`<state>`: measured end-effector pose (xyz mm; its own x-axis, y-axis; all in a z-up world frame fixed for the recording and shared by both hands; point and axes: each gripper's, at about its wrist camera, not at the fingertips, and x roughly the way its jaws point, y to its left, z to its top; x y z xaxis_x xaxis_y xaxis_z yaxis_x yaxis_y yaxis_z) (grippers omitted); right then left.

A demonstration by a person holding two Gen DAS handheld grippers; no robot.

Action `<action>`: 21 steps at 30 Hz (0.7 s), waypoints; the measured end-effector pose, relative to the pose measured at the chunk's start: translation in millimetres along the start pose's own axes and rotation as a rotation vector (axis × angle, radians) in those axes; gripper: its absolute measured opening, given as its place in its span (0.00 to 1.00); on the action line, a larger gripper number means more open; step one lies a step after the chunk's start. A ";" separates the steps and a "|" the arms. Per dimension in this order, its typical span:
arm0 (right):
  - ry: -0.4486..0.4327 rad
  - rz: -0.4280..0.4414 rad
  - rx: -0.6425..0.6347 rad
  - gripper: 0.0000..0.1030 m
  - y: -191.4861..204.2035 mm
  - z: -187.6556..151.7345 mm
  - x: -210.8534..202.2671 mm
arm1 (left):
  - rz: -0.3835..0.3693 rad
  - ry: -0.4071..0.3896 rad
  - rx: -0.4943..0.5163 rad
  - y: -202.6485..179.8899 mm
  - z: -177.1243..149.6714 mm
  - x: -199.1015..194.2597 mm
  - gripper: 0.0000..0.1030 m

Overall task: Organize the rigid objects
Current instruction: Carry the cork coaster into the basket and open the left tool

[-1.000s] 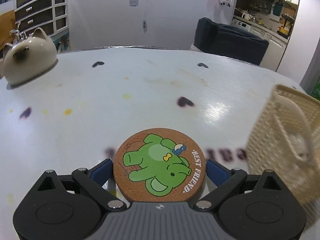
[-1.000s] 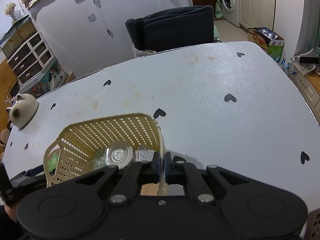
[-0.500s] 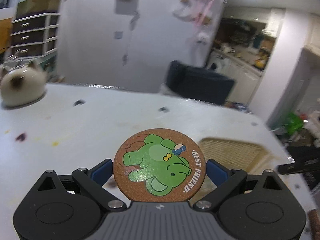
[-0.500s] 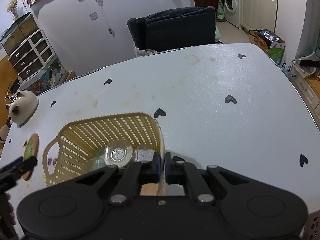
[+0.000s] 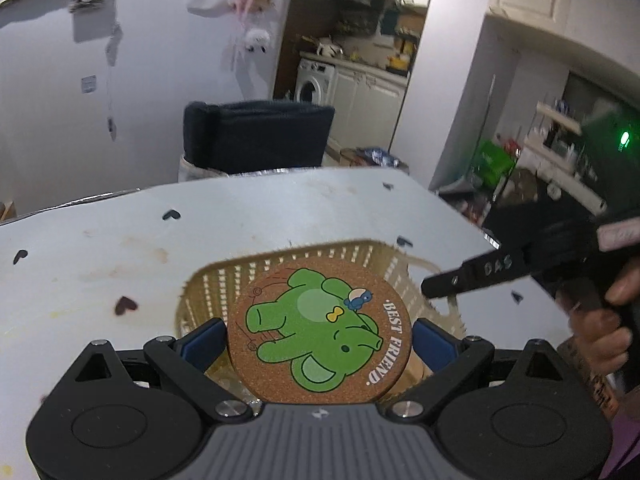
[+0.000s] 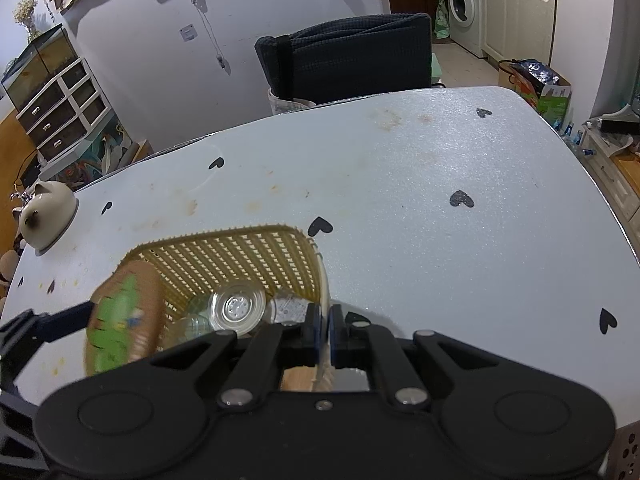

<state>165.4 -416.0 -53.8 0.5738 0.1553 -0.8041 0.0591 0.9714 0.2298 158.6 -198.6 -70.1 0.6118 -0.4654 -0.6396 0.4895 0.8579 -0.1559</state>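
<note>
Left gripper (image 5: 318,330): blue pads clamped on opposite edges of the round cork coaster (image 5: 320,330) with the green elephant print. Coaster is held in the air above the open top of the cream lattice basket (image 6: 240,256), which stands on the white heart-dotted table (image 6: 440,220). Clear plastic bottle (image 6: 237,307) lies inside. Right gripper (image 6: 325,330): jaws pinched together on the basket's right rim.
</note>
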 end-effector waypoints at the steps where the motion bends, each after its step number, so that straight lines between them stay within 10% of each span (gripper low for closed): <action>1: 0.000 0.000 0.000 0.05 0.3 0.1 0.1 | 0.010 0.012 0.008 -0.6 -0.1 4.4 0.95; 21: -0.001 -0.001 -0.004 0.05 2.7 0.9 0.1 | 0.024 0.040 -0.008 7.2 -2.7 1.6 0.99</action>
<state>166.4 -413.5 -52.8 0.5744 0.1540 -0.8039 0.0567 0.9723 0.2268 161.5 -192.6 -74.3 0.5980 -0.4358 -0.6727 0.4698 0.8706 -0.1464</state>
